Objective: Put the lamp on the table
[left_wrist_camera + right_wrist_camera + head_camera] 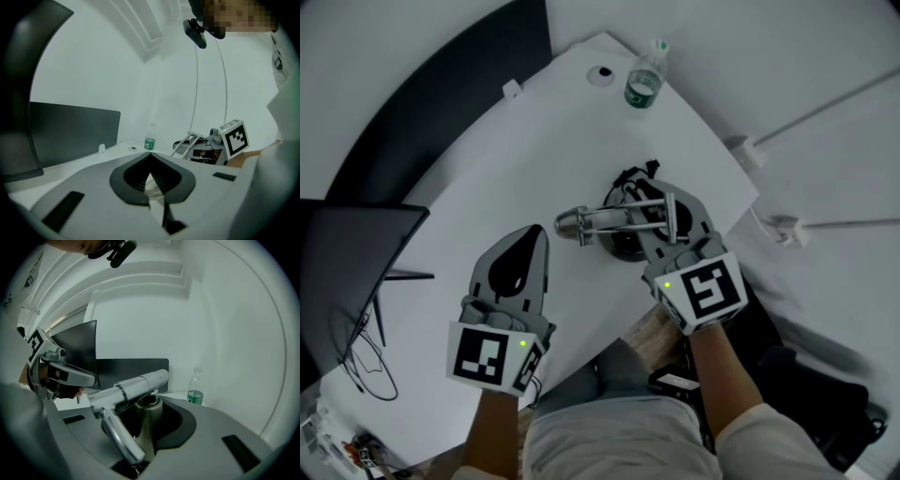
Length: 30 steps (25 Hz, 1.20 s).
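Observation:
The lamp [623,220] has a silver metal arm, a chrome head pointing left and a black base with a dark cord. It is over the right part of the white table [487,169]; I cannot tell whether the base touches the tabletop. My right gripper [675,208] is shut on the lamp's arm from the near side. In the right gripper view the chrome tube [136,387] lies between the jaws. My left gripper [542,234] hovers to the lamp's left, shut and with nothing in it, its tips [151,157] meeting in a point.
A clear water bottle [645,75] with a green label stands at the table's far corner beside a round cable hole [601,73]. A dark monitor [347,253] and loose cables [366,366] are at the left. White rails [825,103] run along the floor at the right.

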Motion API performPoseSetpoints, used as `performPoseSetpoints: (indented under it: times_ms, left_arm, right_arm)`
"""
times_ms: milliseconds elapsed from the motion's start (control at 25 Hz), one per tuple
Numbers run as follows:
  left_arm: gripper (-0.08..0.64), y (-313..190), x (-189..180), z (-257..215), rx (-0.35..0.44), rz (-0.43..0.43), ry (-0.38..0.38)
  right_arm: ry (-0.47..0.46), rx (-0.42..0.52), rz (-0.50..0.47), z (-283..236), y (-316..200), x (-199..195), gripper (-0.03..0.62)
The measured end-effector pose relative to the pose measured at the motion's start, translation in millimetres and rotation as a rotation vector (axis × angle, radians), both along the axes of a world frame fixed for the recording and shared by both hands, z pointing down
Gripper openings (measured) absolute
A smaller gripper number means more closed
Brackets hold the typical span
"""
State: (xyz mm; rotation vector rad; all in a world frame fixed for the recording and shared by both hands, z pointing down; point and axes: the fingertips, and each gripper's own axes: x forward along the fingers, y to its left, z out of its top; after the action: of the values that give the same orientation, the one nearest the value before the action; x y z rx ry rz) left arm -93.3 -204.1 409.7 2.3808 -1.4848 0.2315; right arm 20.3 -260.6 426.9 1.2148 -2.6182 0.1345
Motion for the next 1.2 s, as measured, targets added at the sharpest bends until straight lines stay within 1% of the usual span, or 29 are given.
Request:
performPoseSetpoints:
  times_ms: [240,440,840,920,1040,1200]
  left_arm:
    - [0.002,2.2,7.4,-0.4,0.0,0.018,0.004]
    - [0.002,5.3,13.2,-3.2,0.005,0.027,0.006]
    - [0.002,10.4,15.7,-8.1,0.012,0.029,0.005]
    - [0.002,11.2,16.0,-8.8,0.013,0.03,0.003]
    - [0.002,11.9,15.7,-10.3,0.016,0.03,0.0]
    - [0.002,15.4,14.5,-11.3,0.013,0.028,-0.001]
  right_arm:
    - [0.003,0.021,0.009,2.3,5.2,0.7,0.074]
    - [-0.019,0.033,0.007,1.4,7.2,0.6,0.074]
    - [-0.042,0.03,0.015,1.9,8.3,2.0,0.075]
    - [-0.036,0.029,0.018,3.1,8.3,3.0,0.087]
    - [-0.026,0.029,0.02,4.7,7.5,4.0,0.127]
    - [-0.021,0.03,0.036,5.0,8.7,7.8,0.15]
